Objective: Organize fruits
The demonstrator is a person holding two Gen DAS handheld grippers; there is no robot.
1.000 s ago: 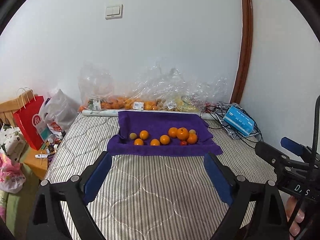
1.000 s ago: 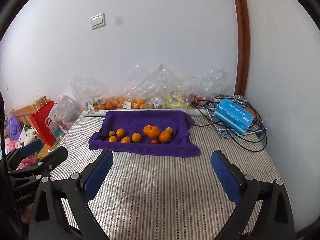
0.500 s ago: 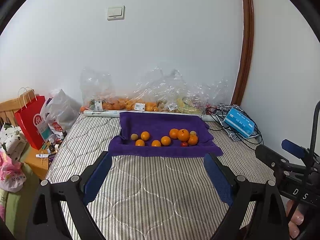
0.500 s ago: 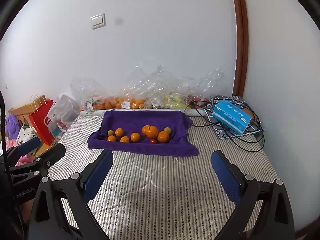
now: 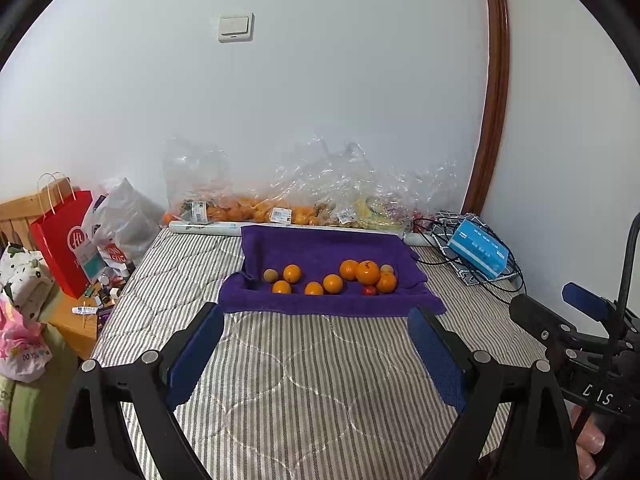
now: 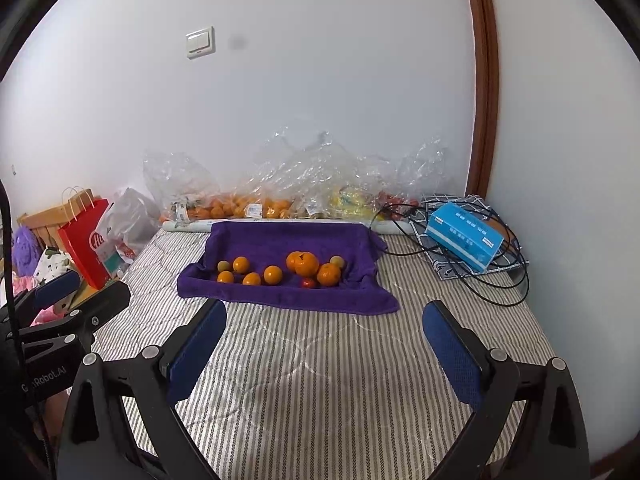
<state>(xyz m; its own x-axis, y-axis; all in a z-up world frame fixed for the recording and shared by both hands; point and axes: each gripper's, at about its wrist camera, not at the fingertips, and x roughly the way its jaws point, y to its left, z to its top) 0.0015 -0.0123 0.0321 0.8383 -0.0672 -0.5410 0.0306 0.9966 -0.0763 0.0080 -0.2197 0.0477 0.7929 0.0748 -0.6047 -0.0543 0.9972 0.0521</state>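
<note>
- Left gripper (image 5: 314,350) is hanging over the striped mattress (image 5: 320,380) with its blue pads spread wide, nothing between them.
- Right gripper (image 6: 326,344) is doing the same thing: jaws wide apart, empty, sitting low over the bedding.
- Both are pointing straight ahead at the purple towel (image 5: 328,252), which is lying spread out further up the bed toward the wall.
- The fruits (image 5: 332,278) are all sitting on that towel in a loose row running left to right across both grippers' line of sight. A looser bunch of small oranges is sitting on the left, a tighter cluster with the big orange (image 5: 368,272) and a little red one (image 5: 369,290) on the right.
- Honestly neither hand is looking closer. My guess is the left clump is lining up better with the left gripper and the right cluster with the right.
- Whether this row is already sorted or waiting to be sorted, I can't tell.
- More fruit is sitting in clear plastic bags (image 6: 280,200) by the wall.
</note>
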